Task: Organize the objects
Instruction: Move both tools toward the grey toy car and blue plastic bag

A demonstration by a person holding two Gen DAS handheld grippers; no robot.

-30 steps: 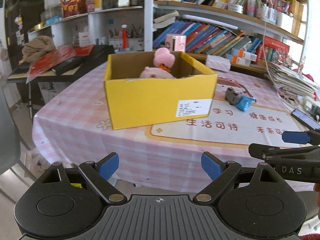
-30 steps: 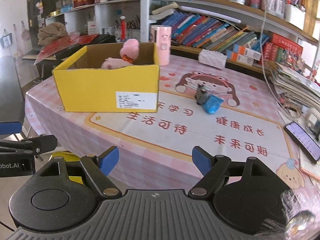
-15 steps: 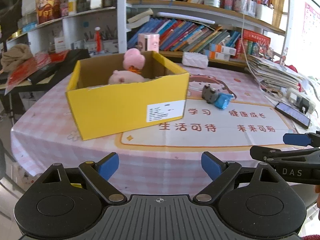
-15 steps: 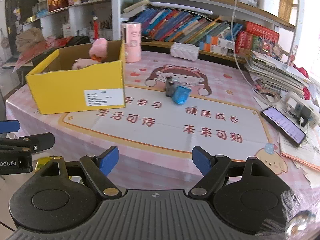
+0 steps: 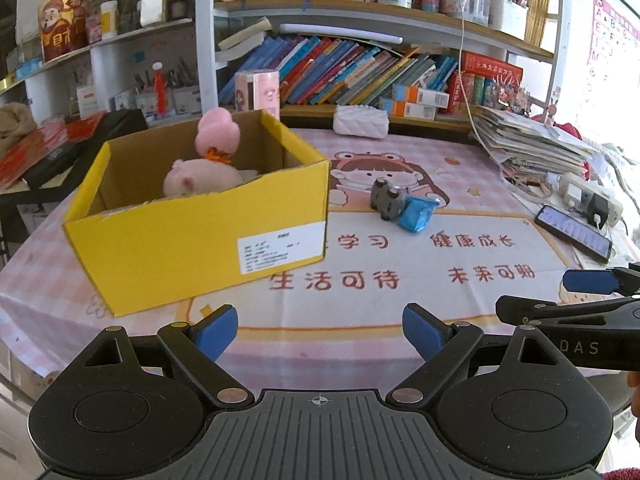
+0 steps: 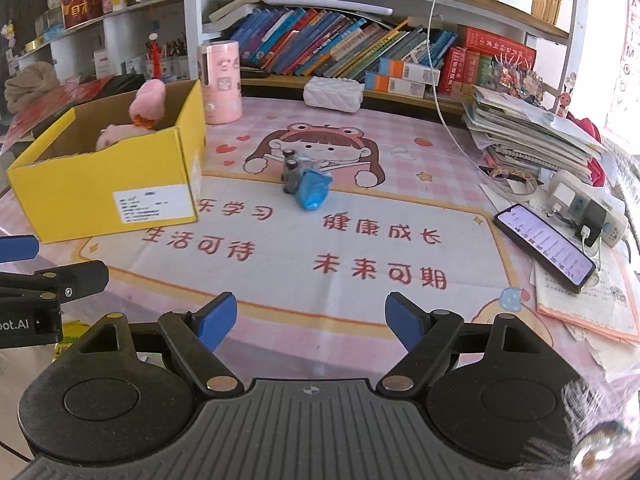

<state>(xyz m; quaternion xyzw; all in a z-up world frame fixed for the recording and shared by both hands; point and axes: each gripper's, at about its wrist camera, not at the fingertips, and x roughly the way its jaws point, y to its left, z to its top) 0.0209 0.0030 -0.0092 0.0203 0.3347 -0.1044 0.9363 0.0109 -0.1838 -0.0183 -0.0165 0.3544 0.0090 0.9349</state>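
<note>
A yellow cardboard box (image 5: 200,240) stands on the pink tablecloth at the left; it also shows in the right wrist view (image 6: 108,196). A pink plush toy (image 5: 208,164) lies inside it. A grey and blue toy truck (image 5: 400,204) lies on its side to the right of the box, also seen in the right wrist view (image 6: 306,184). My left gripper (image 5: 320,330) is open and empty at the table's near edge. My right gripper (image 6: 312,320) is open and empty, also at the near edge, right of the left one.
A pink cylindrical tin (image 6: 220,80) stands behind the box. A white pouch (image 6: 334,94) lies at the back. A phone (image 6: 544,248), a power strip (image 6: 588,208) and a paper stack (image 6: 528,136) lie at the right. Bookshelves (image 5: 360,68) stand behind the table.
Both grippers have swung to the right and come nearer the table. The box has shifted left in both views and the toy truck has come toward the middle. Both stay open.
</note>
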